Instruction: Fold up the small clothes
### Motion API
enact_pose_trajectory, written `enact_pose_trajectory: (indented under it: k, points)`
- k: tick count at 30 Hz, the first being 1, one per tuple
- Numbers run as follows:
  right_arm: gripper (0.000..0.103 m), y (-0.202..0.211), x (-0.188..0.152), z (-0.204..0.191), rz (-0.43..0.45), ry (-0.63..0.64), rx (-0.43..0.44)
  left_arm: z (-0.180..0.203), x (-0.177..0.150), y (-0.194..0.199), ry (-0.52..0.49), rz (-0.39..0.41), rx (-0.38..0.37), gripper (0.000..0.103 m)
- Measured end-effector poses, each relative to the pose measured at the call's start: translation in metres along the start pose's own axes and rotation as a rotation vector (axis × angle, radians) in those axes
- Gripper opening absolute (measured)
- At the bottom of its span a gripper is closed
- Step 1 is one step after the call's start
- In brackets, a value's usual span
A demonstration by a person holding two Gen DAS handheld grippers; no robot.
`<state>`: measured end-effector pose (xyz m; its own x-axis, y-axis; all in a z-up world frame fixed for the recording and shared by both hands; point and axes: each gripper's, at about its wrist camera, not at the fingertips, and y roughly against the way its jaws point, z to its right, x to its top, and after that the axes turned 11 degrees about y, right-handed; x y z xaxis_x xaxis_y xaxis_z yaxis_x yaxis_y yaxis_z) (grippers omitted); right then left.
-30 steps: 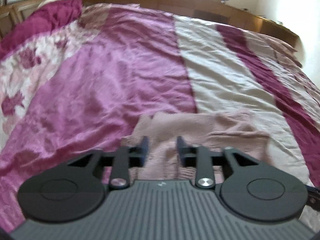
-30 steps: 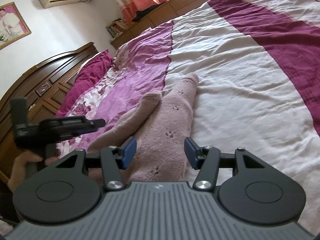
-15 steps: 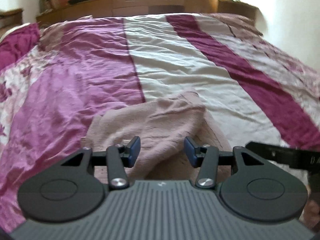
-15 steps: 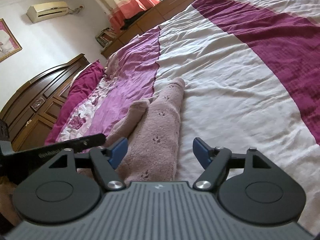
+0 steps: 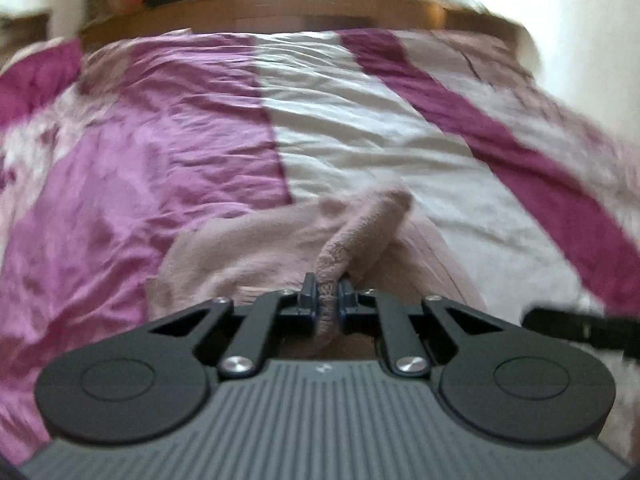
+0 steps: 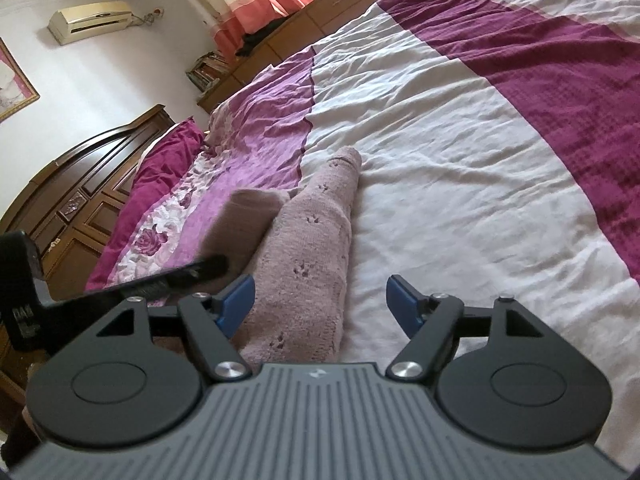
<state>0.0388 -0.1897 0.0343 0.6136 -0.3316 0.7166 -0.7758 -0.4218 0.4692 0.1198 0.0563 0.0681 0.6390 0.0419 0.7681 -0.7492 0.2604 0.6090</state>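
Note:
A small dusty-pink knitted garment [image 5: 280, 240] lies on the bed, partly folded, with a narrow leg stretching away [image 6: 320, 220]. My left gripper [image 5: 326, 300] is shut on a lifted fold of its near edge, the cloth pinched between the blue pads. In the right wrist view my right gripper [image 6: 322, 304] stands open just above the garment's near end; its left fingertip [image 6: 236, 300] is at the cloth's edge and nothing is pinched. The left gripper's black body [image 6: 120, 284] shows at the left there, with a raised flap of the garment [image 6: 244, 220] by it.
The bedspread [image 6: 460, 160] runs in pink, cream and dark magenta stripes, wrinkled. A dark wooden headboard [image 6: 72, 184] and a magenta pillow [image 6: 160, 160] lie to the left. A low wooden cabinet [image 5: 280, 12] lines the far wall under a window.
My left gripper closed on the garment's near edge and raised a fold of it. My right gripper opened wider and stayed over the garment's near end.

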Motion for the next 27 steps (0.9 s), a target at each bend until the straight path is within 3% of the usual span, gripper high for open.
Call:
enact_pose_trajectory:
  k: [3,7,11,14,15,17,20,24,25,26,27]
  points:
    - [0.079,-0.002,-0.001,0.0,-0.007,0.003,0.0,-0.03,0.012,0.005,0.122,0.044,0.072,0.01]
    - [0.079,-0.006,-0.002,-0.002,-0.019,0.012,0.004,-0.078,0.017,-0.003,0.299,0.021,0.136,0.01]
    - [0.079,-0.01,-0.004,-0.006,-0.034,0.026,0.009,-0.1,0.005,-0.017,0.379,-0.048,0.105,0.011]
    - [0.079,-0.013,-0.005,-0.008,-0.042,0.04,0.013,-0.103,-0.001,-0.015,0.421,-0.039,0.068,0.013]
    - [0.079,-0.014,-0.005,-0.009,-0.043,0.043,0.013,-0.104,-0.002,-0.014,0.434,-0.041,0.052,0.015]
    - [0.079,-0.016,-0.004,-0.01,-0.046,0.047,0.015,-0.106,-0.002,-0.013,0.453,-0.055,0.04,0.033]
    - [0.079,-0.022,0.001,-0.012,-0.04,0.053,0.021,-0.104,-0.006,-0.01,0.451,-0.077,0.02,0.042]
    - [0.079,-0.038,0.01,-0.014,-0.039,0.034,0.039,-0.101,-0.016,-0.007,0.444,-0.106,-0.035,0.038]
    - [0.079,-0.043,0.012,-0.014,-0.046,0.023,0.044,-0.098,-0.019,-0.007,0.435,-0.108,-0.041,0.02]
    - [0.079,-0.051,0.013,-0.014,-0.06,0.011,0.048,-0.097,-0.021,-0.006,0.43,-0.107,-0.044,0.014]
    - [0.079,-0.058,0.013,-0.014,-0.077,0.005,0.048,-0.097,-0.021,-0.003,0.43,-0.097,-0.039,0.013]
